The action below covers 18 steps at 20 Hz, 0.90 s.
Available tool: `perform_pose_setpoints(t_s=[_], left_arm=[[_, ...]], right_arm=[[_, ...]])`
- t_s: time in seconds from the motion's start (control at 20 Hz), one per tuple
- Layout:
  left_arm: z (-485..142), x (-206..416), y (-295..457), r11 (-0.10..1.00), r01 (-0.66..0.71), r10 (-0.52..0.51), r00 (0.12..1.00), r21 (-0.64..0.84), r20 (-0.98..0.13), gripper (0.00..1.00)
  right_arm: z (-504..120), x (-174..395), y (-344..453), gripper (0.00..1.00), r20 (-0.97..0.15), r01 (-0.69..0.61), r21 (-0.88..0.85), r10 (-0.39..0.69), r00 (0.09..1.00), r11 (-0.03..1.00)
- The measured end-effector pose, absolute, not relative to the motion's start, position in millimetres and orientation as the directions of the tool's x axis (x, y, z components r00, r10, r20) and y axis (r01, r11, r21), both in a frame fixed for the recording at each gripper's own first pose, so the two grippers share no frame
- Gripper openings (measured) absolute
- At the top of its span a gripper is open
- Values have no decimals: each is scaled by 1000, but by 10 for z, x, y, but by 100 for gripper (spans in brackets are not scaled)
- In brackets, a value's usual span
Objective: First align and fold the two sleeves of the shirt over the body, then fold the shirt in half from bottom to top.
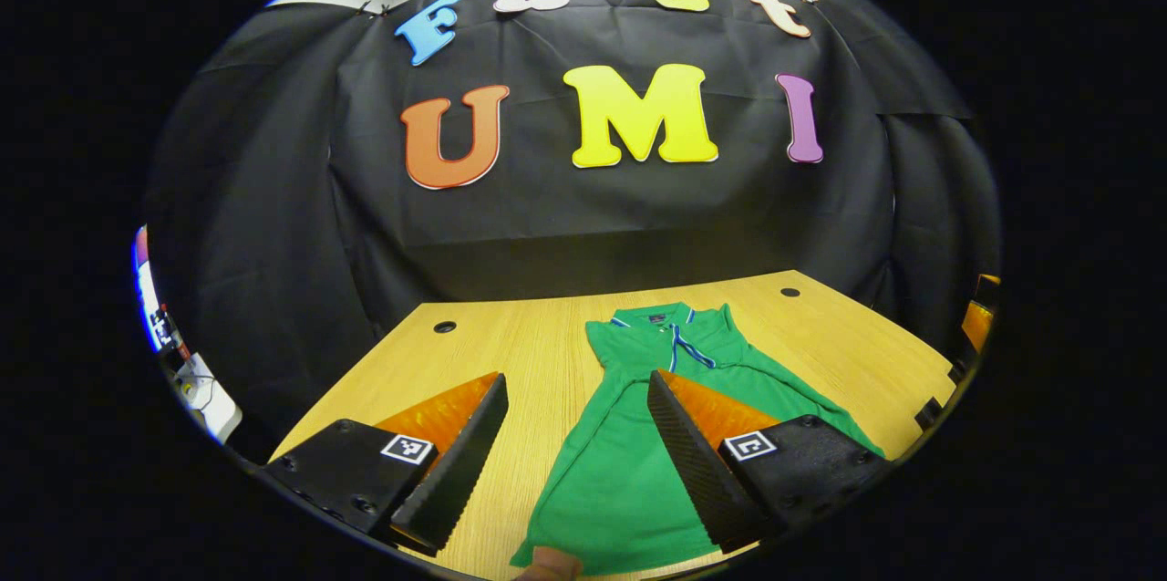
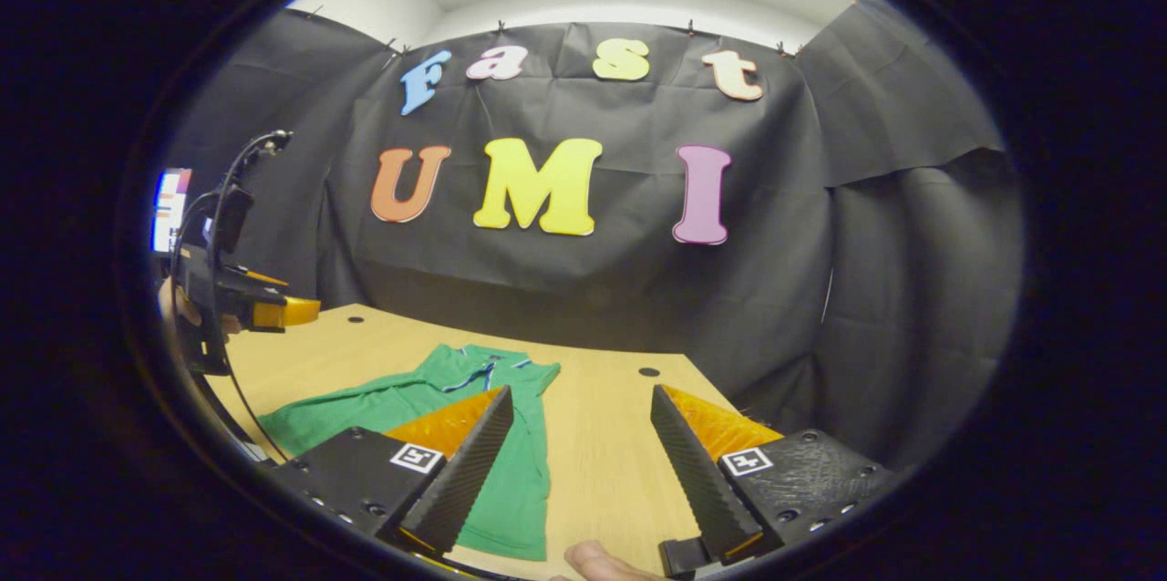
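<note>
The green shirt [image 1: 629,462] lies flat on the wooden table [image 1: 511,353], collar toward the back wall at twelve o'clock and hem toward the near edge at six o'clock. In the left gripper view the left gripper [image 1: 576,435] hangs above the near part of the table with its jaws wide apart and nothing between them; the shirt's left edge runs up through the gap, one finger sits over bare wood at eight o'clock and the other over the cloth at four o'clock. In the right gripper view the right gripper [image 2: 576,458] is likewise wide open and empty, with the shirt [image 2: 428,408] at nine to ten o'clock under its left finger and bare table between the fingers. The left gripper [image 2: 273,312] also appears there at far left, held well above the table. The body looks narrow with straight side edges and no sleeve spread outward, so the sleeves appear already folded over it, though the folds themselves cannot be made out. Judgement: the step in hand is the bottom-to-top fold, not yet begun. The next move calls for both grippers to descend to the hem corners at six o'clock, close on both layers, and carry the hem evenly toward the collar.
</note>
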State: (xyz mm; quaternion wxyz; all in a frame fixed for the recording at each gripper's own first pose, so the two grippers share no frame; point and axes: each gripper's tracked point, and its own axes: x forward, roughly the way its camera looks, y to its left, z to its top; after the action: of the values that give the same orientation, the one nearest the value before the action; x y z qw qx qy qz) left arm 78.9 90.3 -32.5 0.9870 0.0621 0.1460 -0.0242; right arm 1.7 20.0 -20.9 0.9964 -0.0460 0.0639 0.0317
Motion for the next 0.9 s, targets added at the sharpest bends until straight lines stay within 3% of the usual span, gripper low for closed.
perform_pose_setpoints(t_s=[0.25,0.3,0.5,0.7,0.9], left_arm=[[-790,432,1250,990,25,33,912,136,-409,100],[-943,361,1263,990,39,29,887,138,-461,100],[-1464,109,1328,992,66,24,756,112,-654,100],[-1798,-68,1327,996,63,7,641,62,-767,100],[-1960,-230,1264,994,102,-25,542,35,-840,100]], right_arm=[[-437,56,181,93,-215,-67,-114,41,976,991],[-515,64,167,97,-236,-68,-122,37,971,990],[-822,97,141,95,-340,-94,-141,41,939,986],[-1138,97,66,95,-425,-119,-222,14,905,968],[-1414,40,119,95,-511,-178,-186,60,858,966]])
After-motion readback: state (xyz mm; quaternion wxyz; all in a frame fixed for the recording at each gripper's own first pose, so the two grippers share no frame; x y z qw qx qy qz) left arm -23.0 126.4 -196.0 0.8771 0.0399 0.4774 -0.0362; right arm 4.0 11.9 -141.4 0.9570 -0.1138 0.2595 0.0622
